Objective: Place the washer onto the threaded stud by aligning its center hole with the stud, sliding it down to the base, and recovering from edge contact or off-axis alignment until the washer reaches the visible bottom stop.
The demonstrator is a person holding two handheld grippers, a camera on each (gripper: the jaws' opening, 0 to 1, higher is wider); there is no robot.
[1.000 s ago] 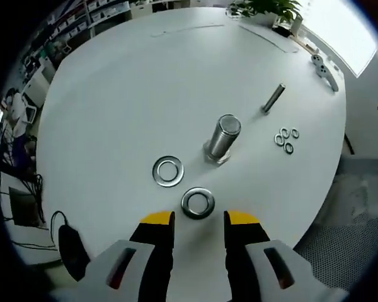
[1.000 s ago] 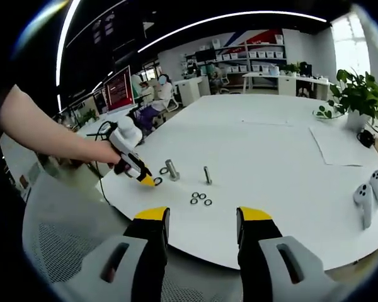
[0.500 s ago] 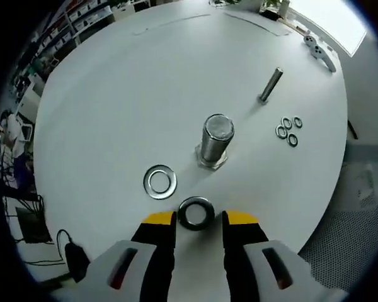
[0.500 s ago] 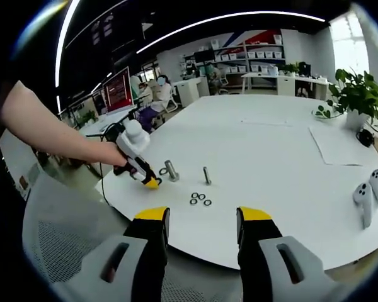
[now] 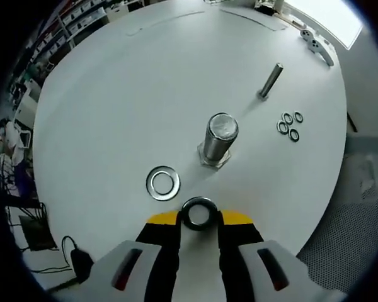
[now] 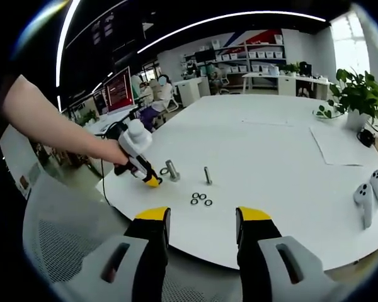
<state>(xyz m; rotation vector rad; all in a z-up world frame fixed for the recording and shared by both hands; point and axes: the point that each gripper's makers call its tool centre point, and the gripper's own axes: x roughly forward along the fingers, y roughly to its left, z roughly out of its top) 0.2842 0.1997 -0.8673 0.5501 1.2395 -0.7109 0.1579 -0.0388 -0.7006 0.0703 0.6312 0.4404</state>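
Right gripper (image 6: 198, 220) hangs off the tabletop (image 6: 271, 170) edge, jaws apart, holding nothing. Left gripper (image 6: 150, 181) is down by the stud (image 6: 172, 170).

Dark ring washer (image 5: 198, 213) flat on white table, near upright threaded stud (image 5: 219, 139), threads perhaps blurred

You've got nothing legible to read here. In the right gripper view, the red display screen (image 6: 119, 87) at upper left carries pale lines of writing, but they're far too small and blurred to make out. The shelf bins (image 6: 261, 66) along the back wall, top centre, show no readable labels. In the left gripper view, the metal parts on the white surface (image 5: 145, 94) carry no markings you can make out.
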